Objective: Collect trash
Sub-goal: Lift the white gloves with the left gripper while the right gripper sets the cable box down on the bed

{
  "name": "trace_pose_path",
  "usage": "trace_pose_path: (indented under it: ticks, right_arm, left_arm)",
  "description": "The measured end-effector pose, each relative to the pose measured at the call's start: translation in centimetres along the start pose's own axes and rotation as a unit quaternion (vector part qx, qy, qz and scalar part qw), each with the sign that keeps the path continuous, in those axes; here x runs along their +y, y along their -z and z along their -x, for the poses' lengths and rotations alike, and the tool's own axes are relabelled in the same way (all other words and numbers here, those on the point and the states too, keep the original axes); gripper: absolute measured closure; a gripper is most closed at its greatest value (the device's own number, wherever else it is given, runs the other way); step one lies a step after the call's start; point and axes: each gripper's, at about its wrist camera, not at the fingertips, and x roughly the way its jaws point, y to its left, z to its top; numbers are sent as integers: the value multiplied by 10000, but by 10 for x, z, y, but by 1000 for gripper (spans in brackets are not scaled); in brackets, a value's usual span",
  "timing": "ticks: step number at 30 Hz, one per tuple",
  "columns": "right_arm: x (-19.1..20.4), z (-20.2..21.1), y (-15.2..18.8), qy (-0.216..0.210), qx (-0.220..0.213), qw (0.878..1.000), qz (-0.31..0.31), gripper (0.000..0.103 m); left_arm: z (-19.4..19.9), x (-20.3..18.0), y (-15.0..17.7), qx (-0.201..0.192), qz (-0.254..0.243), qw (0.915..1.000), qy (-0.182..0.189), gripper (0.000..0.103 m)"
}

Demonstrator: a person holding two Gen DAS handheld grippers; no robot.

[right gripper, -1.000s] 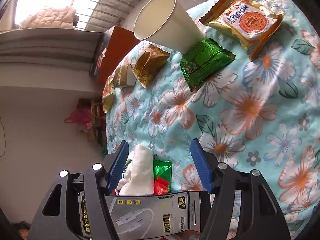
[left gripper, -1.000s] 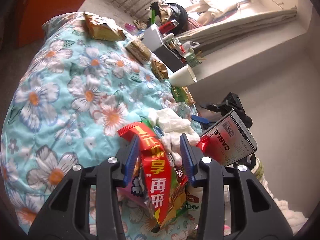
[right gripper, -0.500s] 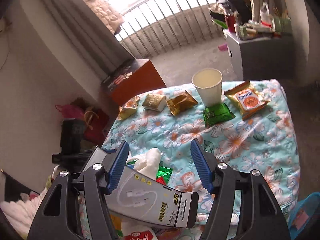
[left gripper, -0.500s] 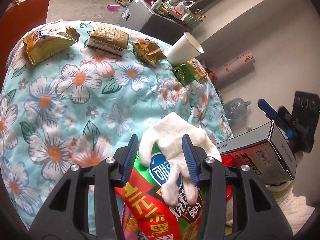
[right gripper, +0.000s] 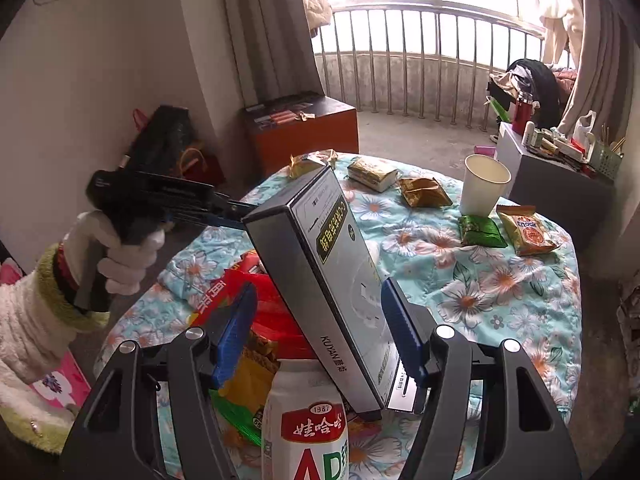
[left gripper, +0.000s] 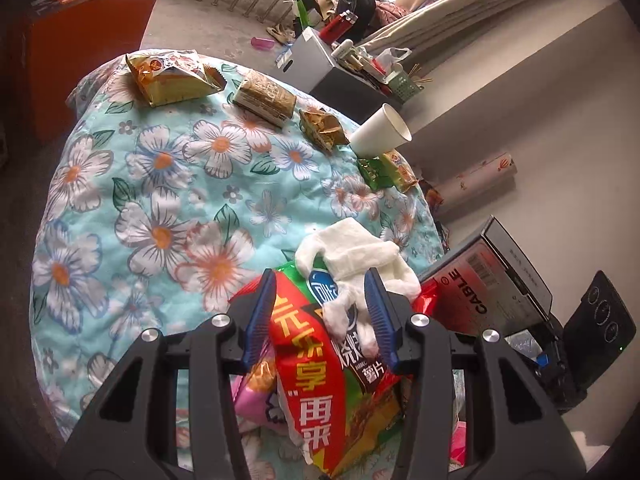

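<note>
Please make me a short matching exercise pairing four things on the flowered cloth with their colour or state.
Things:
1. paper cup
2. cable box
3. packet beside the cup
4. tissue

Descriptions:
a. green foil
b. white, crumpled on the snack bags
c. standing upright, empty
d. grey, tilted between the right tool's fingers

Pairs: 1-c, 2-d, 3-a, 4-b
</note>
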Motion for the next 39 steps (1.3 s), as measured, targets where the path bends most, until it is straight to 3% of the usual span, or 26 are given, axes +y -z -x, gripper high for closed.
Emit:
trace_pose_path:
  ticks: [4, 8, 11, 14, 19, 23, 25, 29, 31, 34, 37, 39]
  right_arm:
    - [-15, -7, 2, 104, 89, 9993, -349, 66]
    - [-60, 7, 5, -40, -151, 9927, -1195, 73]
    - [-113, 21, 15, -391, -326, 9758, -2126, 75]
    - [-171, 28, 31, -1008, -494, 9421, -3161, 75]
    - [-255, 6, 72, -1885, -500, 8588, -4737, 75]
    - [-281, -26, 97, -2251, -247, 8152, -5331, 75]
    - [-285, -42, 105, -2457, -132, 8029, -5430, 75]
    - [-285, -64, 114, -2486, -6, 7994, -5469, 75]
    - [-285, -74, 114, -2373, 138, 8056, -5427, 74]
    - [-283, -81, 112, -1868, 403, 8331, -5190, 67]
    - [-276, -77, 108, -1621, 481, 8538, -4924, 55]
    - [-268, -68, 103, -1327, 508, 8743, -4641, 46]
  left_arm:
    - [10, -11, 11, 38, -175, 9998, -46, 60]
    - [9, -22, 13, 57, -335, 9994, -90, 60]
    - [5, -25, 12, 110, -386, 9991, -126, 60]
    - [-3, -28, 9, 172, -402, 9990, -117, 60]
    - [-22, -35, 4, 370, -370, 9986, -99, 55]
    - [-42, -45, -5, 624, -418, 9971, -100, 50]
    - [-53, -52, -12, 754, -435, 9961, -124, 49]
    - [-83, -70, -25, 1150, -592, 9914, -178, 46]
    - [-99, -78, -28, 1334, -752, 9876, -348, 46]
    - [-117, -89, -29, 1567, -996, 9804, -665, 46]
    - [-127, -96, -28, 1693, -1230, 9737, -899, 46]
    - [-132, -97, -28, 1767, -1318, 9695, -1069, 46]
